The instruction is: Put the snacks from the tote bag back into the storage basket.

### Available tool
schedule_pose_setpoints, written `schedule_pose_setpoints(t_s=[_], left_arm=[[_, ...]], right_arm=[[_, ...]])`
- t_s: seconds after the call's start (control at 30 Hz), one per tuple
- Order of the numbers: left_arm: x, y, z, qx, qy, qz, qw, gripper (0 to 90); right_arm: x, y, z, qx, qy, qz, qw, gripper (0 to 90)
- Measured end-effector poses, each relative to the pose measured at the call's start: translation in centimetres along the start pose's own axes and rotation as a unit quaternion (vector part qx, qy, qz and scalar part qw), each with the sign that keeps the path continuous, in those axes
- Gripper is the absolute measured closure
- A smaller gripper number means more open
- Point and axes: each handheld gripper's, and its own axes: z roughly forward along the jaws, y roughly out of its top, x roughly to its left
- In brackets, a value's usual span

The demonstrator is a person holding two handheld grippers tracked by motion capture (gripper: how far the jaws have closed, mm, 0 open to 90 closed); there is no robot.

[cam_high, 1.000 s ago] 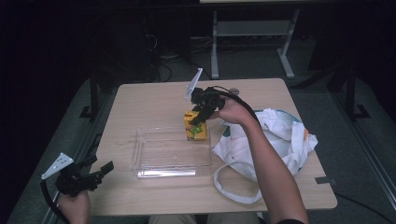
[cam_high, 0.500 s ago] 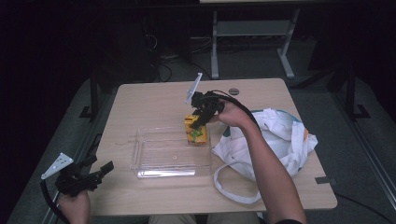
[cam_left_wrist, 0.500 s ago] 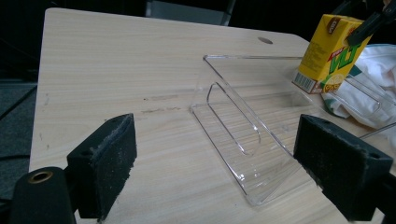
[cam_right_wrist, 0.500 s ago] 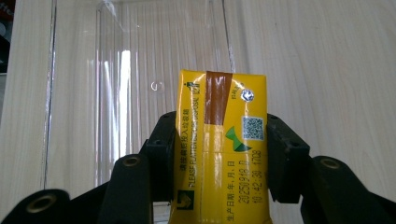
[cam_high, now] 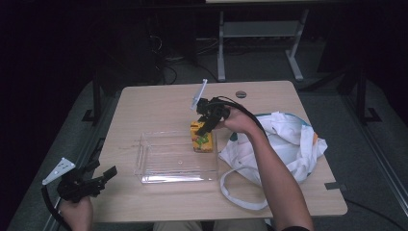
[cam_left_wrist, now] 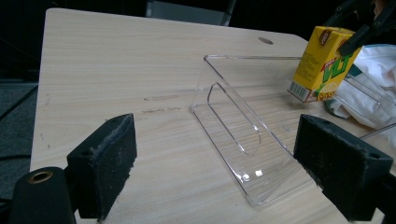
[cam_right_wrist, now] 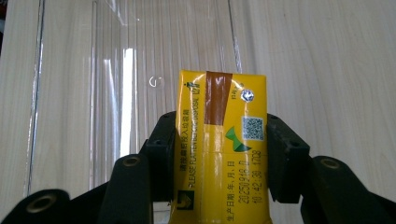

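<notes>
Two grippers, left to right. Left gripper (cam_high: pixel 103 177) idles at the tabletop's (cam_high: pixel 159 103) near-left edge, fingers apart, well away. Clear tray (cam_high: pixel 175 161) at centre. Right gripper (cam_high: pixel 208 126) fingers clamped on the upright juice carton (cam_high: pixel 201 138), hanging over the tray's right end; earlier it was beyond the rim.

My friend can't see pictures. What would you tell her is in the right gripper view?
A yellow juice carton is squeezed between the right gripper's two black fingers, seen from above. Beneath it lie a clear plastic tray and a pale wooden table.
</notes>
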Motion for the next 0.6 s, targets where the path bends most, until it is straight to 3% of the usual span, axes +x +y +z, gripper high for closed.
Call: schedule_pose_setpoints(t_s=[0.6], left_arm=[[0.0,0.0,0.0,-0.001,0.000,-0.001,1.0000,12.7]], right_arm=[[0.0,-0.8,1.2,0.001,-0.002,0.002,1.0000,52.1]])
